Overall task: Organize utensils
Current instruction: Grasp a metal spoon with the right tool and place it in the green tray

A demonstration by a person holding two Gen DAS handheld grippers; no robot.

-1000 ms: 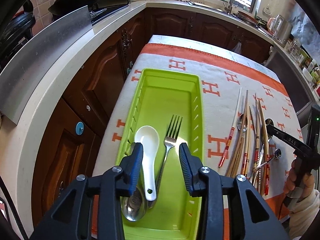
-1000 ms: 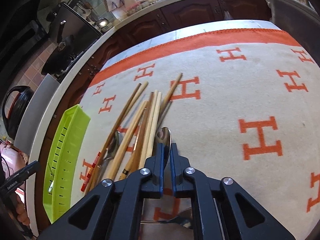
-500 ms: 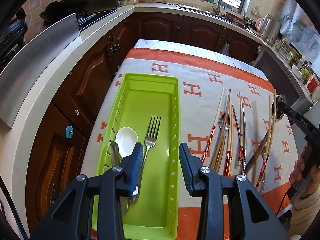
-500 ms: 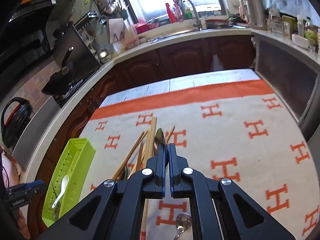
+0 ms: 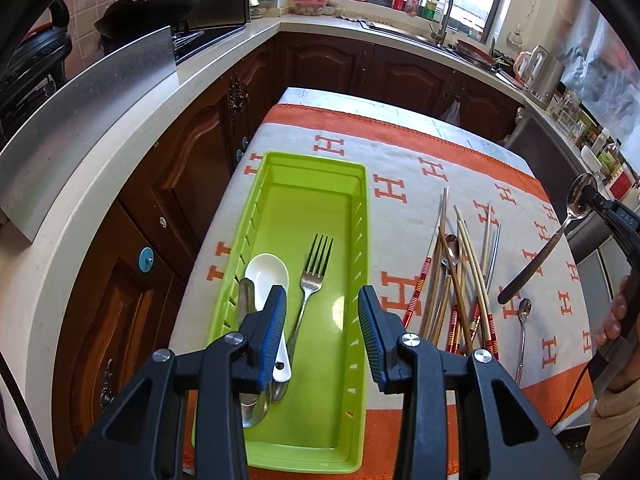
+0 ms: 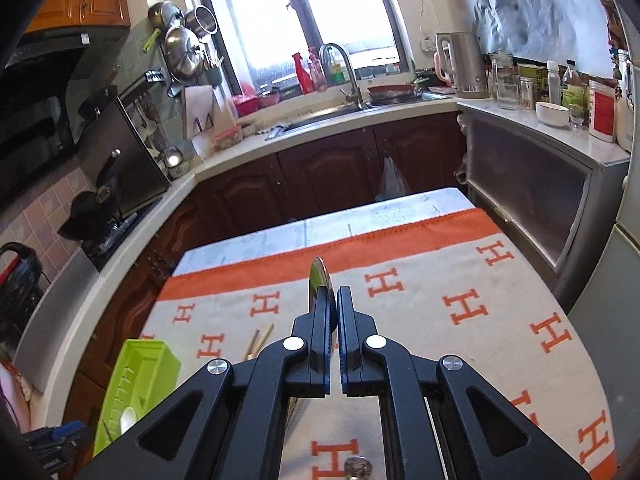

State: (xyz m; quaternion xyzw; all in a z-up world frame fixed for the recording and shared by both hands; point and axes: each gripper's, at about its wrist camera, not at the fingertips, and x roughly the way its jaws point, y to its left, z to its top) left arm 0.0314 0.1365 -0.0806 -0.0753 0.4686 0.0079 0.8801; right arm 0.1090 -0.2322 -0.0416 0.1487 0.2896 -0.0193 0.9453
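My left gripper [image 5: 322, 300] hangs open over the near half of the green tray [image 5: 316, 160], nothing between its fingers. In the tray lie a white spoon [image 5: 266, 276], a fork [image 5: 316, 268] and a metal utensil [image 5: 246, 300] partly hidden behind my left finger. My right gripper [image 6: 334, 300] is shut on a metal spoon [image 6: 318, 280], held by its bowl high above the cloth. In the left wrist view that spoon [image 5: 576, 204] hangs with its dark handle slanting down. A pile of chopsticks [image 5: 460, 272] lies right of the tray.
A small metal spoon [image 5: 522, 320] lies on the orange-and-cream cloth [image 5: 400, 152] beside the pile. Dark cabinets and a pale counter run along the left and the back. A sink [image 6: 340, 108], kettle and jars stand behind. A hand [image 5: 616, 320] holds the right gripper.
The right gripper has risen from the chopstick pile with the metal spoon in it and tipped up toward the kitchen. The left gripper has stayed over the tray, still open.
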